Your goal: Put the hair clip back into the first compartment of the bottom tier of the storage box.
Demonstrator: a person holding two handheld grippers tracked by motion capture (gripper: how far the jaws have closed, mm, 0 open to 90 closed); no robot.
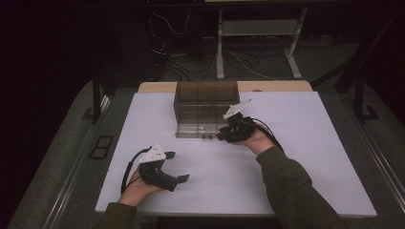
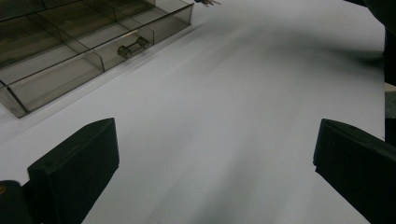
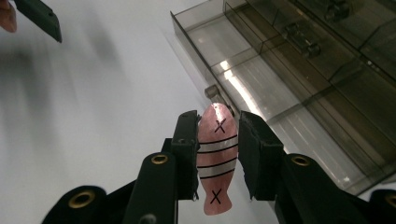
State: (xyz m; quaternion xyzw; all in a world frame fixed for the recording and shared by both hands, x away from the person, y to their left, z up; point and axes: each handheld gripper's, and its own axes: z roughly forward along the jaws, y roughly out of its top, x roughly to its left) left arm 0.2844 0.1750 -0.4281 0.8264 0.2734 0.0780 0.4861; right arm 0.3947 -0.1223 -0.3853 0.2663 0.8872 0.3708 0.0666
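Pink fish-shaped lure [image 3: 215,158] sits closest to the lens in the right gripper view, pinched flat between the two black jaws of the right gripper [image 3: 216,156], pads pressing both flanks. Body looks like glossy hard plastic: rounded nose, pinched tail, silver bands edged in black, a black X near each end. Lure hangs just off the near corner of the smoked clear organiser box [image 3: 299,88], above the white table [image 3: 93,121], not touching either. Box is rigid see-through plastic with thin divider walls and long shallow compartments; a small dark dumbbell-like part [image 2: 133,47] lies in one bay, and there may be more small bits in the far bays, too dim to call. High view puts the right gripper [image 1: 234,130] at the box's front right corner [image 1: 206,109]. Left gripper [image 1: 165,171] rests low on the table well apart from the box, jaws spread wide, nothing between them. My read: carry phase, lure gripped and being brought to the box for sorting. Next move needs the lure lined up lengthwise over an empty long compartment, lowered past the divider walls, then released; slick plastic on a narrow pinch could twist, so keep it level.
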